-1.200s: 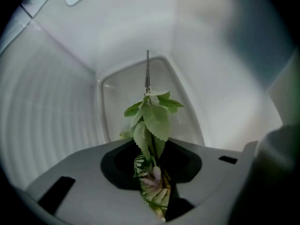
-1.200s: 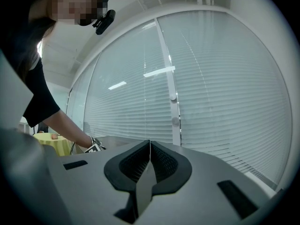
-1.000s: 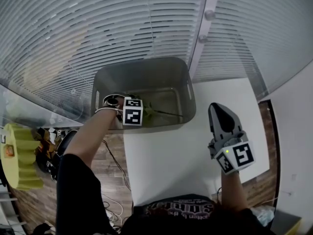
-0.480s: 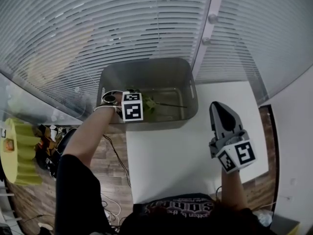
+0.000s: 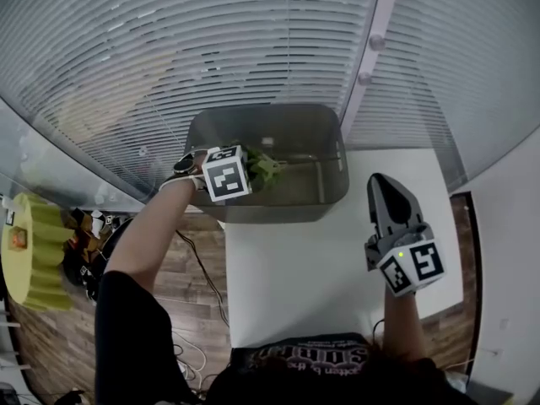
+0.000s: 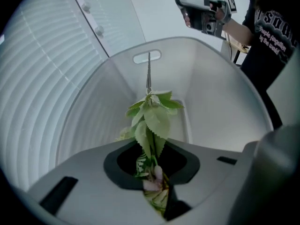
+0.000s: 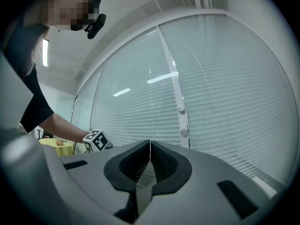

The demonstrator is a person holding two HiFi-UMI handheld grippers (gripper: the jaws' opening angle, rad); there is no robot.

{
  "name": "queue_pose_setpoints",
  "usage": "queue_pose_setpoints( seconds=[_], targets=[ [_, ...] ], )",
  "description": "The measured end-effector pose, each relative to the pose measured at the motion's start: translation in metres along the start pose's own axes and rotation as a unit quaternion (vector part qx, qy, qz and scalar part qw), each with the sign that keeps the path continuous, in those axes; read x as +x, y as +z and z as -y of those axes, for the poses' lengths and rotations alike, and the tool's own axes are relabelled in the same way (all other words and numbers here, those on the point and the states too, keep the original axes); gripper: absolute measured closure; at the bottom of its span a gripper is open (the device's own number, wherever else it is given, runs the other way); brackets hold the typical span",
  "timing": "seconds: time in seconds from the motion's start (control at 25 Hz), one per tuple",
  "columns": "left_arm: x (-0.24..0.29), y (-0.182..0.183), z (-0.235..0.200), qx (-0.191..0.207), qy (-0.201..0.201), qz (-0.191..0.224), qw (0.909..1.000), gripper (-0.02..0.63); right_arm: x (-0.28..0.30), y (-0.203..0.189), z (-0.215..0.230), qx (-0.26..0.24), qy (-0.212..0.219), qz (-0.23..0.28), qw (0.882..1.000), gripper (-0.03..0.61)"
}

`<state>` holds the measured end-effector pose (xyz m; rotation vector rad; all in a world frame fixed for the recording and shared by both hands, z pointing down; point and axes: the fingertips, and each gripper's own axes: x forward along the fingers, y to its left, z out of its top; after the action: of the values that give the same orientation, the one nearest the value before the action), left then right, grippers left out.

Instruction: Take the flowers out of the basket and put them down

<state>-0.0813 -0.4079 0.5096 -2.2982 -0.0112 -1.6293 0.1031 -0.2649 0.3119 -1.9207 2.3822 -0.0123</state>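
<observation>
A grey plastic basket (image 5: 333,142) stands at the far end of the white table. My left gripper (image 5: 250,170) hangs over the basket's left side, shut on a flower sprig (image 5: 265,168). In the left gripper view the green leaves and pale pink bloom (image 6: 154,121) sit pinched between the jaws of the left gripper (image 6: 153,175), and the thin dark stem reaches toward the far wall of the basket (image 6: 211,88). My right gripper (image 5: 382,186) is raised over the table's right side, away from the basket, shut with nothing in it (image 7: 150,159).
The white table (image 5: 287,260) runs from the basket toward me. Window blinds (image 5: 169,49) stand close behind the basket. At the left, lower down, are a wooden floor with cables (image 5: 198,277) and a yellow-green thing (image 5: 29,260).
The left gripper has risen with the flower sprig, lifting it off the basket's bottom. The right gripper has hardly moved.
</observation>
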Motion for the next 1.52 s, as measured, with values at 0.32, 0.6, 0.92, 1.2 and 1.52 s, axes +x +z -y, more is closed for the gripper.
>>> queue_pose_setpoints(
  seconds=[0.32,0.6,0.92,1.2,1.52],
  targets=[
    [-0.032,0.015,0.004,0.011,0.02,0.002,0.9997,0.535,-0.005,0.009,-0.007,-0.002,0.012,0.008,1.0,0.549],
    [-0.052,0.007,0.005,0.006,0.046,-0.012,0.9989,0.537,-0.015,0.011,-0.011,0.002,0.02,0.017,1.0,0.549],
    [-0.086,0.011,0.006,0.001,0.063,-0.007,0.998,0.537,-0.019,0.023,-0.019,0.001,0.034,0.028,0.999,0.549],
    [-0.113,0.021,0.006,0.019,0.078,-0.008,0.9967,0.538,-0.023,0.032,-0.023,-0.002,0.041,0.039,0.998,0.549],
    [-0.127,0.033,0.011,0.041,0.087,0.006,0.9954,0.541,-0.025,0.036,-0.025,-0.004,0.045,0.042,0.998,0.549]
  ],
)
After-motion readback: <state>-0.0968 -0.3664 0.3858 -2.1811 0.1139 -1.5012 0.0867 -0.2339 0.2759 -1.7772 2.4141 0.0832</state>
